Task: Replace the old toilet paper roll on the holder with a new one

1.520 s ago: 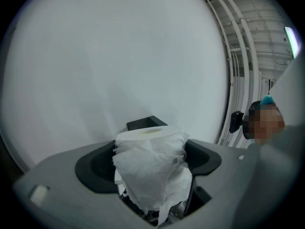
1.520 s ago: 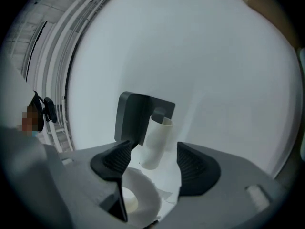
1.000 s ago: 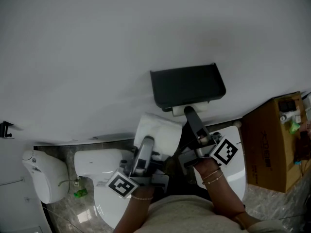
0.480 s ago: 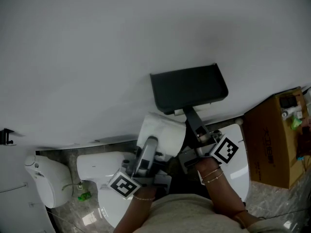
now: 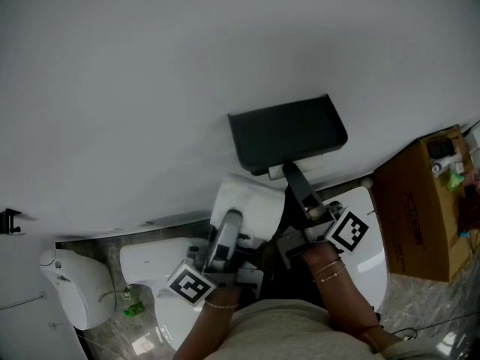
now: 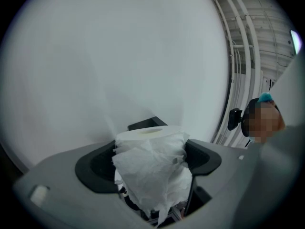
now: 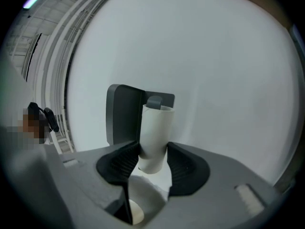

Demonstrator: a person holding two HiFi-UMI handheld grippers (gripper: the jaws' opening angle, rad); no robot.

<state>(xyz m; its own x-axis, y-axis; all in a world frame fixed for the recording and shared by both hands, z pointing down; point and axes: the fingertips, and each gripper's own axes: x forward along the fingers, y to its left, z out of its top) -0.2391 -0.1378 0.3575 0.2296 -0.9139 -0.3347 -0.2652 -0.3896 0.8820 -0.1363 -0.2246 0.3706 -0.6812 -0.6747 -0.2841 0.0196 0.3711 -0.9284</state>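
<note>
A black holder (image 5: 287, 132) with a flat top shelf hangs on the white wall. On its peg (image 7: 154, 100) sits a bare cardboard tube (image 7: 156, 128), which also shows below the shelf (image 5: 276, 172). My right gripper (image 7: 153, 163) reaches up under the holder (image 7: 123, 113). Its jaws are closing, and both ribbed pads (image 7: 125, 162) meet the tube's sides. My left gripper (image 6: 150, 161) is shut on a full white toilet paper roll (image 6: 151, 171) with a ragged loose sheet. It holds this new roll (image 5: 246, 203) just left of and below the holder.
A white toilet (image 5: 161, 257) stands below the grippers on a marbled floor. A brown cardboard box (image 5: 424, 201) is at the right. A white bin (image 5: 71, 291) and a small green object (image 5: 133, 310) lie at the lower left. A dark hook (image 5: 9, 220) is on the left wall.
Both grippers have kept their place under the holder. Only the head view has drifted a little.
</note>
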